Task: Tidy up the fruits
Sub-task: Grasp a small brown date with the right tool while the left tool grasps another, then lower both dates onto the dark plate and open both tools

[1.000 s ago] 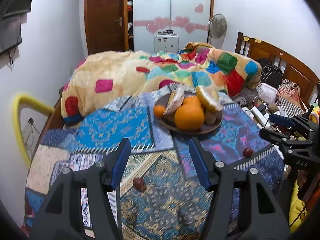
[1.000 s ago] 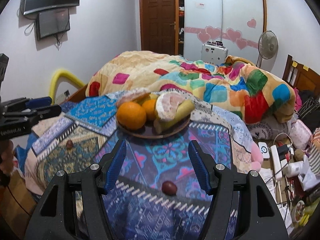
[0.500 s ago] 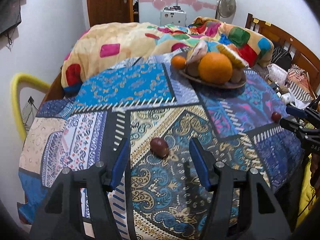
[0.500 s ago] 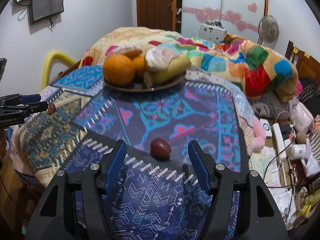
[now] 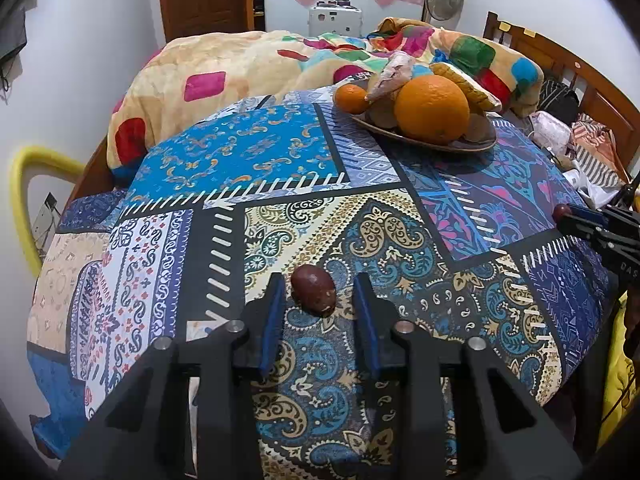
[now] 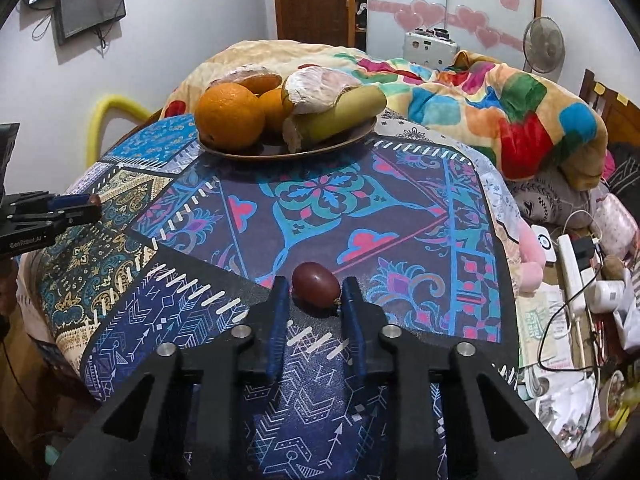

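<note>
Patchwork cloth (image 5: 248, 160): covers table, landmark for all below.
Fruit plate (image 6: 320, 146): far end of cloth, holds big orange (image 6: 230, 116).
My left gripper (image 5: 318, 300): jaws just closing, dark red fruit (image 5: 313, 289) between, near cloth's front edge; gap remains on right side.
My right gripper (image 6: 314, 292): jaws just closed, clamped on second dark fruit (image 6: 316, 282), resting on cloth, front edge.

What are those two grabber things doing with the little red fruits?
A person is tidying fruit on a patterned cloth. The right gripper has just closed on a dark red fruit. The left gripper has been closing around another red fruit, with gaps still showing. A plate of oranges sits behind.
</note>
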Motion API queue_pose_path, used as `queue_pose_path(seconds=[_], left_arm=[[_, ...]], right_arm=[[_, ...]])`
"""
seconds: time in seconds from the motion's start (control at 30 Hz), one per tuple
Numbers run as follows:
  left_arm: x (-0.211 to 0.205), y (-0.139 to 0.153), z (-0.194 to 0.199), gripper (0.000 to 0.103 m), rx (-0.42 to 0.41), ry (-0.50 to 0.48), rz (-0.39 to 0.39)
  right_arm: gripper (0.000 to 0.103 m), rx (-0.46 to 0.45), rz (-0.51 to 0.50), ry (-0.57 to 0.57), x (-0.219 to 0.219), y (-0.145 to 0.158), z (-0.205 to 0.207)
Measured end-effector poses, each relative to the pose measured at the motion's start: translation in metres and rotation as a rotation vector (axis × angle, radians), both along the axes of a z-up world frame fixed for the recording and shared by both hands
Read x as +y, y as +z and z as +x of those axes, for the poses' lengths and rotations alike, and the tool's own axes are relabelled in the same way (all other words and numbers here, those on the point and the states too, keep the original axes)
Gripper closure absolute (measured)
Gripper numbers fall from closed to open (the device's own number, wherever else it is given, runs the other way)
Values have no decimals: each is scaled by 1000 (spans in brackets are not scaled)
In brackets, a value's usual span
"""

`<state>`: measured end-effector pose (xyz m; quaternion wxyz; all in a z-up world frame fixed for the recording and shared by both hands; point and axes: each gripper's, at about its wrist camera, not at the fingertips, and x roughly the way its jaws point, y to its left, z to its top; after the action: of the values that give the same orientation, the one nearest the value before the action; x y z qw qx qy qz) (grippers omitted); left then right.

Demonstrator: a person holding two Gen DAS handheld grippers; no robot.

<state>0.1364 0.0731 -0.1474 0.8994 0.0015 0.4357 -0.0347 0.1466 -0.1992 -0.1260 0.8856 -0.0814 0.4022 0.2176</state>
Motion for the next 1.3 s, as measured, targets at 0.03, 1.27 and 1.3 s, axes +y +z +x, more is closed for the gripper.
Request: queue_pose_path(seconds=[0.03,1.27,1.3], left_arm=[[-1,0,1,72,-1,-1,5],[-41,38,83,87,-92,-74,-4],[-41,36,88,87,-88,-72,-6]], right_arm=[[82,3,8,0,-1,0,1],[83,-131,47,80,47,42,44],[83,-129,49,82,48,41,47]])
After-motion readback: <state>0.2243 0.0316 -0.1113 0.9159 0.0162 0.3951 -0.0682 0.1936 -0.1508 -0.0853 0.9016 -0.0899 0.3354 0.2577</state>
